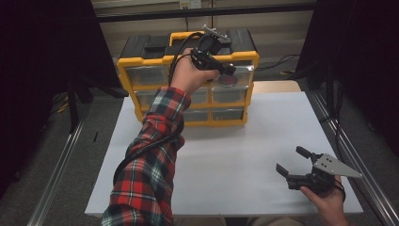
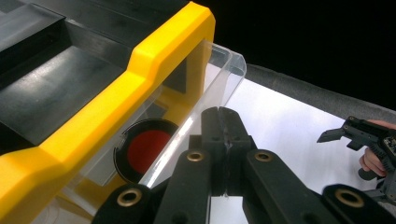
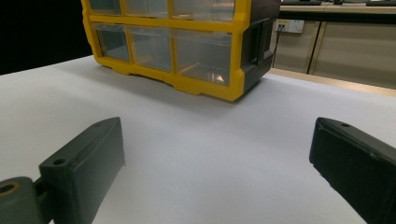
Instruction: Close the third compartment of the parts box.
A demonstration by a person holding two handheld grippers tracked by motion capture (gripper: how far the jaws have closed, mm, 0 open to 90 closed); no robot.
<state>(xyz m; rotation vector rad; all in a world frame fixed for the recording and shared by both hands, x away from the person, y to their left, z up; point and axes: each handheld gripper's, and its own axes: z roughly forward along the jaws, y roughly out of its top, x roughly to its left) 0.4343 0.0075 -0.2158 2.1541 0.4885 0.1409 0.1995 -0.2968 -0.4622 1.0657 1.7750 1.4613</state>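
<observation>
A yellow and black drawer organizer (image 1: pixel 141 61) stands at the back of the white table (image 1: pixel 263 132). Its top right clear drawer (image 2: pixel 224 74) is pulled out and holds a round black thing with a red centre (image 2: pixel 147 147). My left gripper (image 2: pixel 223 122) is shut, its jaws pressed together right at that drawer's front wall. I cannot tell whether a lip of the drawer is pinched between them. In the high view the left gripper (image 1: pixel 229 70) hovers over the drawer's front. My right gripper (image 1: pixel 294 162) rests open near the table's front right with nothing between its jaws.
The organizer's other clear drawers (image 3: pixel 203 53) are pushed in. A wide stretch of bare white table (image 3: pixel 210 135) lies between the organizer and the right gripper. Dark curtains and metal rails (image 1: pixel 350 155) flank the table.
</observation>
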